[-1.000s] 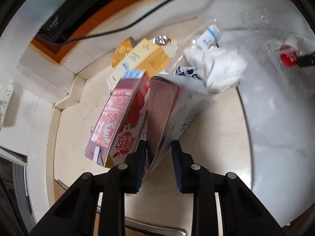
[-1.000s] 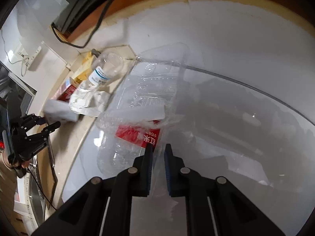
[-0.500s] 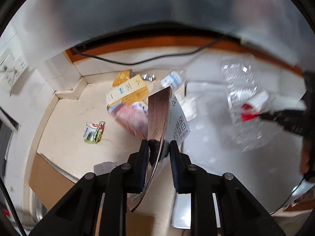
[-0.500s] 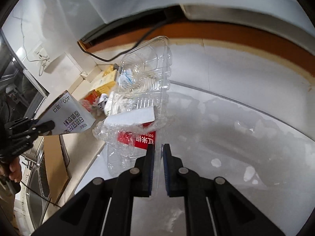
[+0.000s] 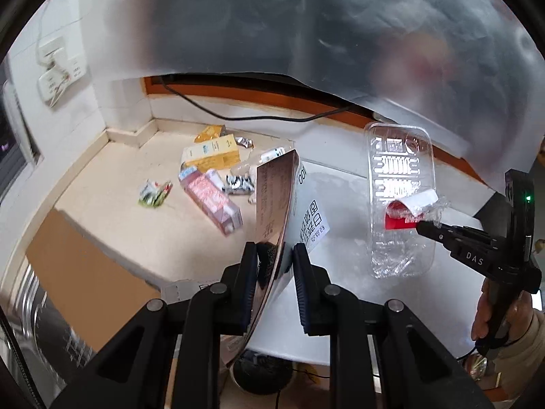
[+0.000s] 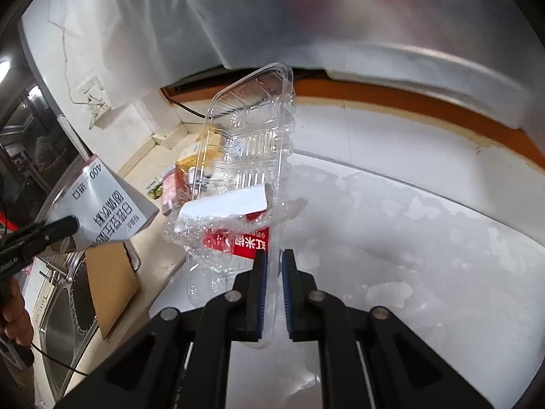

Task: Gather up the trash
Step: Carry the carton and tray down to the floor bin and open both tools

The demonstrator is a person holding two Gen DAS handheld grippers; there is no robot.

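Clear plastic sheet hangs ahead of you; your left hand-held gripper clamps the flattened carton, right hand-held gripper pinches the clear tray

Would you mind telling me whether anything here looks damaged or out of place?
Yes. The carton in the left gripper is squashed flat. Litter remains strewn in the counter's corner: a pink carton on its side, a yellow box, and crumpled wrappers.
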